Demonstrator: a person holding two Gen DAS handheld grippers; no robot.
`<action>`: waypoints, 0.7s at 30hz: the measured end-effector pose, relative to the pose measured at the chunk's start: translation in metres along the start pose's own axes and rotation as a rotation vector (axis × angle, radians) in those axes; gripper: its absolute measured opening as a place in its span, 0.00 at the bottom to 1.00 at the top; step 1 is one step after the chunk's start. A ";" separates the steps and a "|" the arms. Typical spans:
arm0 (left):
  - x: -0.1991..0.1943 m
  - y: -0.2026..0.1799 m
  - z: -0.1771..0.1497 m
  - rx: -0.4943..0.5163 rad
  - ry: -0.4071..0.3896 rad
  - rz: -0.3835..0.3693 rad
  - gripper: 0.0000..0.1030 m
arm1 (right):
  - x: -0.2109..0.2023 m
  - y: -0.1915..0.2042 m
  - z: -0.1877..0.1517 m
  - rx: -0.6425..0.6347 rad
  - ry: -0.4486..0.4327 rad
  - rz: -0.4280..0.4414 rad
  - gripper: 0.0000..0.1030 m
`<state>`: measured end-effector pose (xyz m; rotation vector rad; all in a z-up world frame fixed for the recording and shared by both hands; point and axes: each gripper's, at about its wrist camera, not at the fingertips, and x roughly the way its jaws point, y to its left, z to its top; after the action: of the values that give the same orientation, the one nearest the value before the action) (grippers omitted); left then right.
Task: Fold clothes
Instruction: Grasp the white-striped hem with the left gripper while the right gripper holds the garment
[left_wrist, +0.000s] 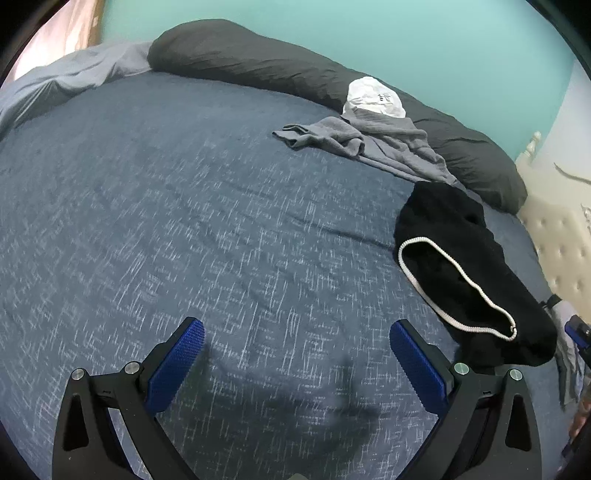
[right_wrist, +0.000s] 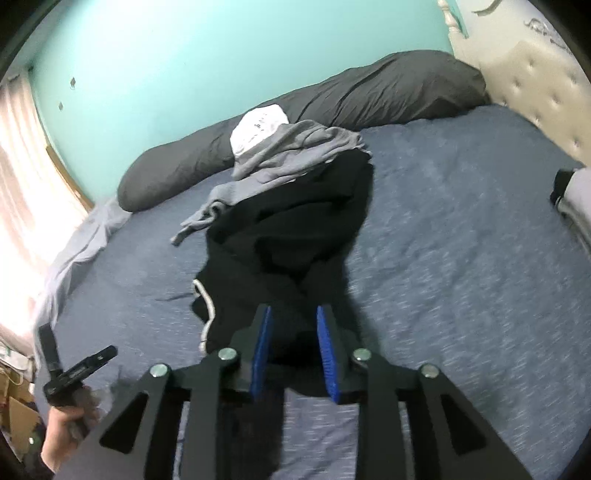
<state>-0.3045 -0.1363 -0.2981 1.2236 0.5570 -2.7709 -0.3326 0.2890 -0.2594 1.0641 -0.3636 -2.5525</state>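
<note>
Only right gripper (right_wrist: 294, 325) visibly pinches black garment (right_wrist: 291, 236).

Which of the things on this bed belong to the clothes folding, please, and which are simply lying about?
Part of the job:
black garment, clamped in the right gripper
grey garment
white garment
left gripper, open

Lying about:
dark long pillow
blue bedspread
tufted headboard

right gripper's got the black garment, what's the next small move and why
Probably draw the black garment toward the bare blue bedspread and clear of the grey garment overlapping its far end. The right gripper is closed on its near edge; the left gripper is open, holding nothing, free to take another edge.
</note>
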 end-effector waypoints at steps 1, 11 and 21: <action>0.002 -0.002 0.003 0.004 0.004 -0.003 1.00 | 0.003 0.003 -0.002 -0.001 0.010 0.017 0.27; 0.063 -0.048 0.039 0.152 0.088 -0.008 1.00 | 0.032 0.041 -0.026 -0.007 0.024 0.053 0.30; 0.109 -0.096 0.064 0.308 0.116 -0.044 0.99 | 0.061 0.057 -0.037 -0.013 0.038 0.027 0.39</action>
<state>-0.4430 -0.0593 -0.3080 1.4526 0.1668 -2.9170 -0.3336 0.2088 -0.3030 1.0935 -0.3486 -2.5041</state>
